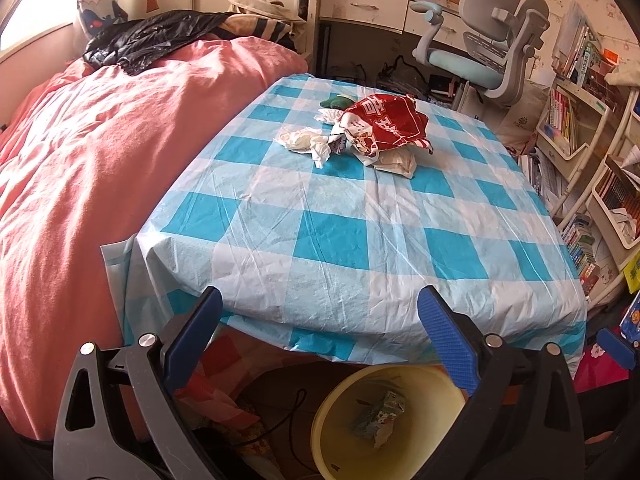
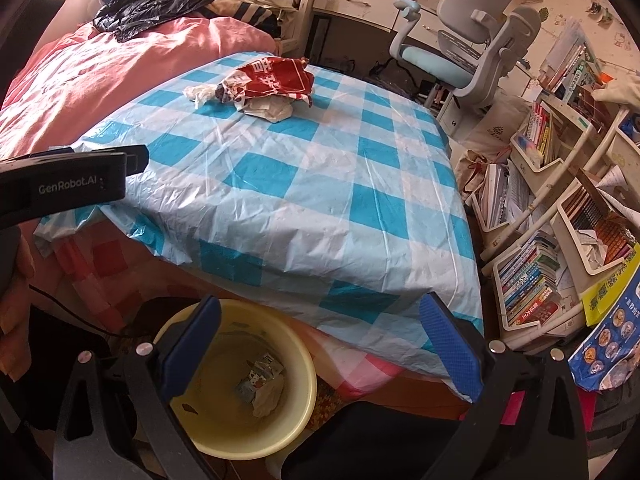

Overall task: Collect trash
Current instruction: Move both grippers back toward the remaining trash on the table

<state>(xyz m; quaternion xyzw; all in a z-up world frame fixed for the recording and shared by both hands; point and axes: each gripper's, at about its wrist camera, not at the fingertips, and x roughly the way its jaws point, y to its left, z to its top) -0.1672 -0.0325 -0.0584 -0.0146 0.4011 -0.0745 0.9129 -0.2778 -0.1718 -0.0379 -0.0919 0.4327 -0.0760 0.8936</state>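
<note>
A pile of trash lies at the far side of the table with the blue-and-white checked cloth (image 1: 320, 232): a crumpled red snack bag (image 1: 384, 124), white tissues (image 1: 308, 142), crumpled paper (image 1: 396, 162) and a green item (image 1: 338, 101). The pile also shows in the right wrist view, with the red bag (image 2: 272, 78) on top. A yellow bin (image 1: 384, 420) stands on the floor below the near table edge, with some wrappers inside (image 2: 260, 380). My left gripper (image 1: 320, 336) is open and empty over the near table edge. My right gripper (image 2: 320, 344) is open and empty above the bin.
A bed with a pink duvet (image 1: 80, 152) runs along the left of the table. A grey desk chair (image 1: 492, 52) and a desk stand behind it. White racks of books (image 2: 532, 272) crowd the right side. The left gripper's body (image 2: 72, 184) shows at the left of the right wrist view.
</note>
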